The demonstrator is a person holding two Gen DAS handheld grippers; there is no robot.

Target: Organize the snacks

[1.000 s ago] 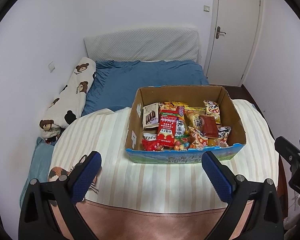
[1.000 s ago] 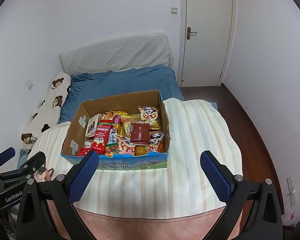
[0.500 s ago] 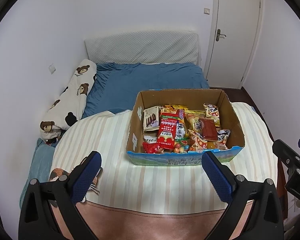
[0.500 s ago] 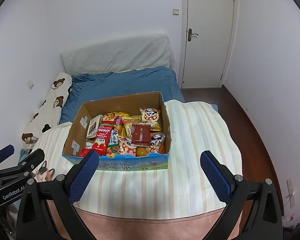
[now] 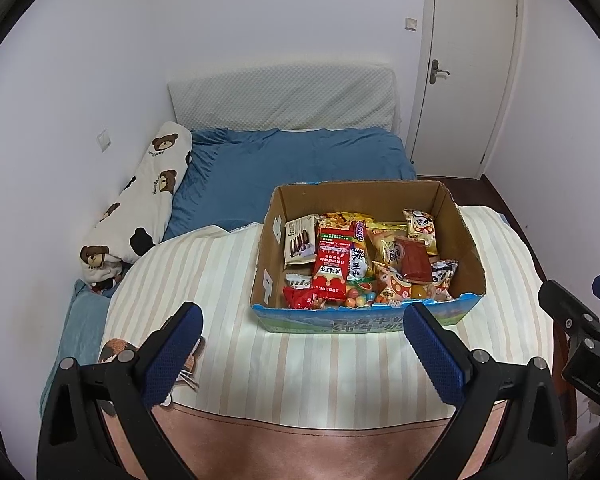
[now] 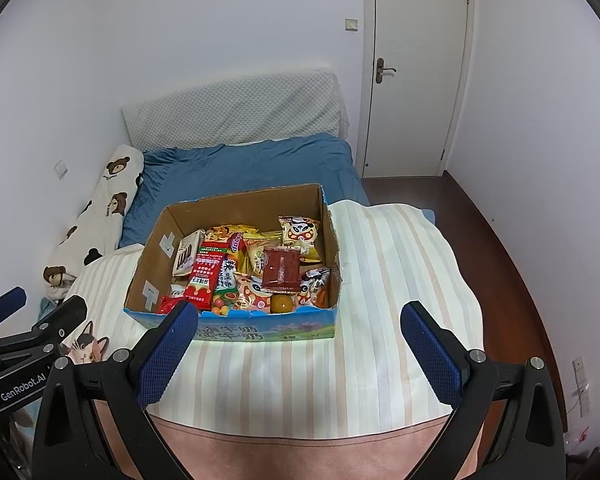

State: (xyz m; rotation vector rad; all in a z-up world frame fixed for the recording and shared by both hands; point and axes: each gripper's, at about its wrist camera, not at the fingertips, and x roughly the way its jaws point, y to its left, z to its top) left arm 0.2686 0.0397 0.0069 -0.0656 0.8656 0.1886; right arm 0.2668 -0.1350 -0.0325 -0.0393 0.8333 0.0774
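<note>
An open cardboard box (image 5: 466, 236) with a blue printed front stands on the striped cloth (image 5: 204, 276) and holds several snack packets, among them a red packet (image 5: 332, 264) and a dark red pouch (image 5: 415, 261). The box also shows in the right wrist view (image 6: 152, 252). My left gripper (image 5: 302, 350) is open and empty, in front of the box and above the cloth. My right gripper (image 6: 298, 348) is open and empty, also in front of the box. The two grippers stand side by side, each visible at the edge of the other's view.
A bed with a blue sheet (image 5: 300, 160) lies beyond the box, with a bear-print pillow (image 5: 140, 208) on its left and a white headboard cushion (image 5: 284, 98). A closed white door (image 6: 414, 68) and dark wood floor (image 6: 500, 248) are on the right.
Both grippers have drawn back a little from the box, which sits slightly lower in both views. Both stay open and empty.
</note>
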